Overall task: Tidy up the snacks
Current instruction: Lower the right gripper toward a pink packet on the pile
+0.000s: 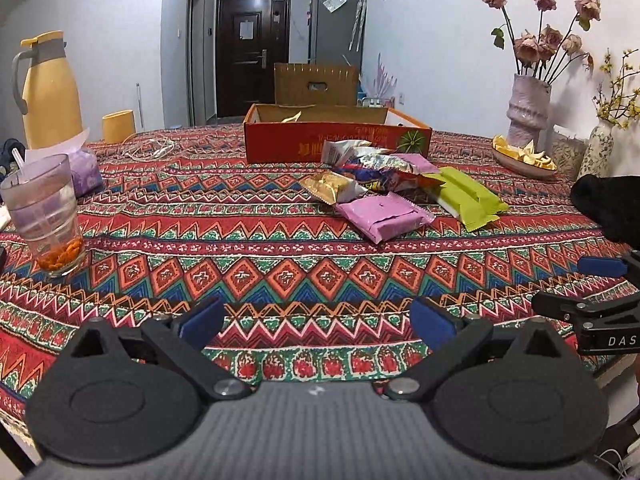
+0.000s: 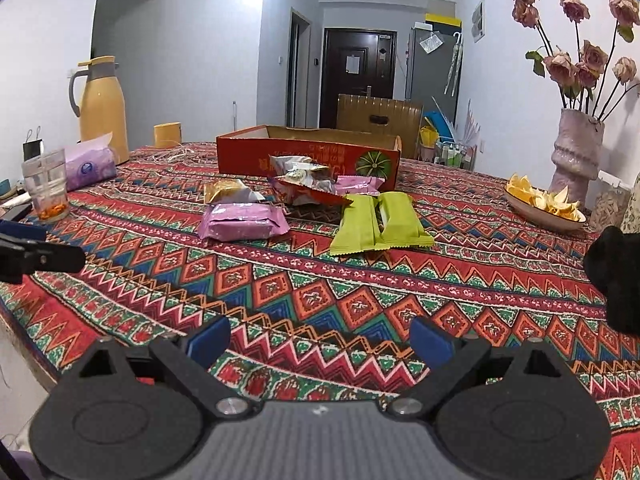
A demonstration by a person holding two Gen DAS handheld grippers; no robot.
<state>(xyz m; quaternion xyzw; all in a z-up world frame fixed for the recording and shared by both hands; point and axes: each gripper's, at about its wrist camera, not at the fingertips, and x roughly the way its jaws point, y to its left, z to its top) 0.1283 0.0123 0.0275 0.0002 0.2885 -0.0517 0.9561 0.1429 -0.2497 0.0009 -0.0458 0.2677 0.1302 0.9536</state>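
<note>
A pile of snack packets lies mid-table: a pink packet point(image 1: 384, 216) point(image 2: 244, 222), two green packets point(image 1: 468, 196) point(image 2: 380, 222), a gold packet point(image 1: 334, 188) point(image 2: 228, 192), a second pink one point(image 1: 414, 164) point(image 2: 358, 185) and silver and red bags point(image 1: 372, 160) point(image 2: 304, 184). Behind them stands an open red cardboard box point(image 1: 336, 136) point(image 2: 308, 156). My left gripper point(image 1: 316, 324) is open and empty over the near tablecloth. My right gripper point(image 2: 320, 340) is open and empty, also short of the pile. It also shows at the right edge of the left wrist view point(image 1: 600, 280).
A glass point(image 1: 46, 216) point(image 2: 46, 184) with orange bits, a purple tissue pack point(image 2: 90, 164), a yellow jug point(image 1: 48, 88) point(image 2: 102, 108) and a yellow cup point(image 1: 118, 126) stand left. A plate of peels point(image 1: 524, 158) point(image 2: 544, 204) and a flower vase point(image 1: 528, 110) point(image 2: 576, 152) stand right.
</note>
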